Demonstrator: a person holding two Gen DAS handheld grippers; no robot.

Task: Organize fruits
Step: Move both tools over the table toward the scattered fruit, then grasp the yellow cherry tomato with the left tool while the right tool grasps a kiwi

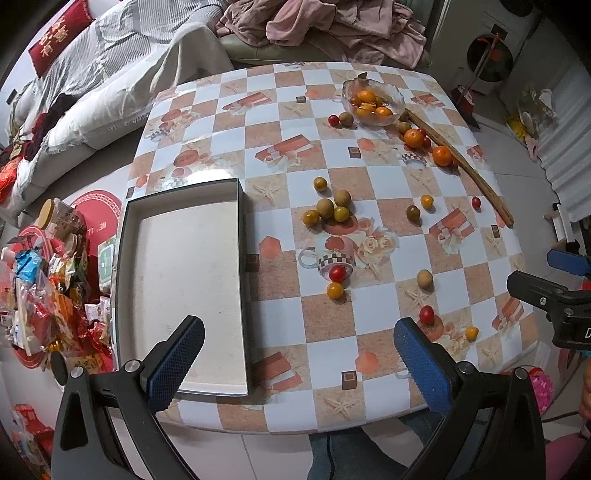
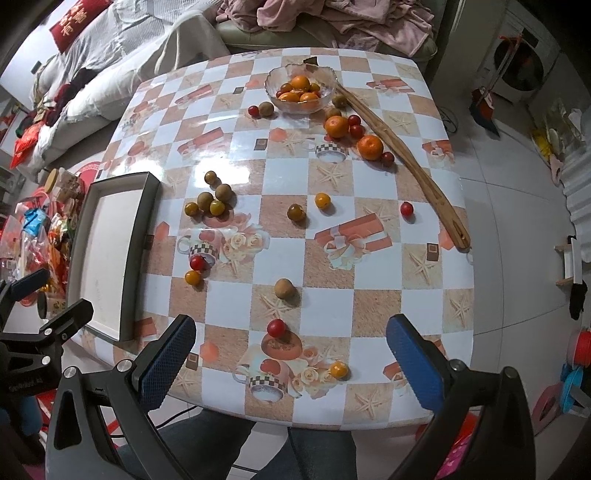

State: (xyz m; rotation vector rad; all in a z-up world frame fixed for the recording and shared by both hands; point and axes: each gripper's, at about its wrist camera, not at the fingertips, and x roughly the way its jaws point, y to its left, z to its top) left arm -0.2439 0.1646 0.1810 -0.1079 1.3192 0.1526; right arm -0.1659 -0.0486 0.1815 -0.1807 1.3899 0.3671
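Small fruits lie scattered on the checkered table: red and yellow cherry tomatoes, brown longans and two tangerines. A glass bowl at the far side holds tangerines and tomatoes. A shallow rectangular tray with a dark rim sits empty at the table's left. My left gripper is open and empty above the tray's near right corner. My right gripper is open and empty above the near edge, with a red tomato between its fingers' line of sight.
A long wooden stick lies diagonally at the right of the table. A sofa with cushions and clothes stands beyond. A heap of snack packets sits on a low surface at the left. Tiled floor lies to the right.
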